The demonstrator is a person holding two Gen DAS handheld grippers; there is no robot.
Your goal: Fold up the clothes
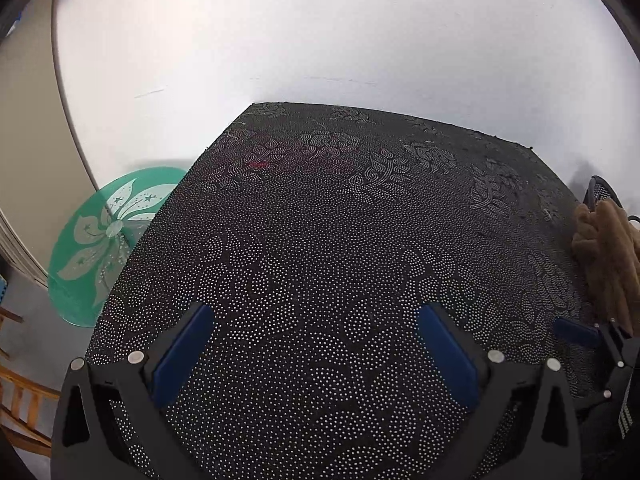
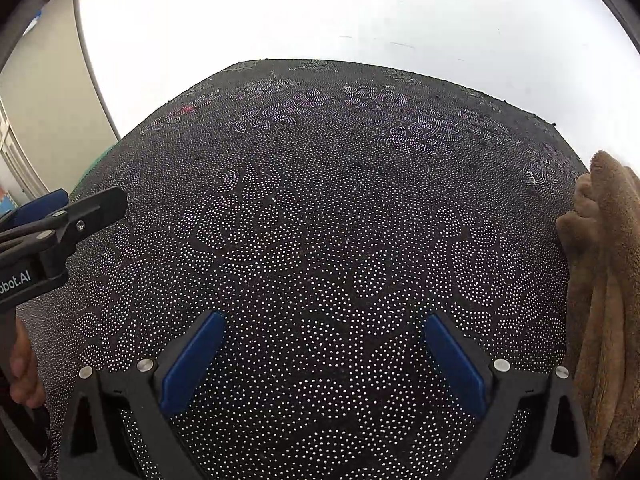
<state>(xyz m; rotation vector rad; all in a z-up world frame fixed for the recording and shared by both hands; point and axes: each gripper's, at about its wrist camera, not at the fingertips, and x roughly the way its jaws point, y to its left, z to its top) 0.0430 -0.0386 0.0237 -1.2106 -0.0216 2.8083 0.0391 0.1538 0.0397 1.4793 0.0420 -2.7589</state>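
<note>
White surface (image 1: 320,40) w/ black dotted garment (image 1: 320,240) spread flat. L claw (image 1: 316,344) & R claw (image 2: 324,348) both spread, empty, over it. Tan fleece (image 2: 608,280) at R edge.

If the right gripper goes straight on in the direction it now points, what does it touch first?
Probably the black dotted cloth, which fills the view ahead of the open right gripper. The brown fleece garment lies off to its right, outside that line.

**Bright, washed-out bench; strong fisheye curve**

Even daylight blows the white bench (image 1: 320,40) to glare toward 12 o'clock in both views. The black dotted garment (image 1: 320,260) stays sharp, its studs glinting. Edges bow heavily, with dark vignetting at the corners. Shadows are faint.
</note>
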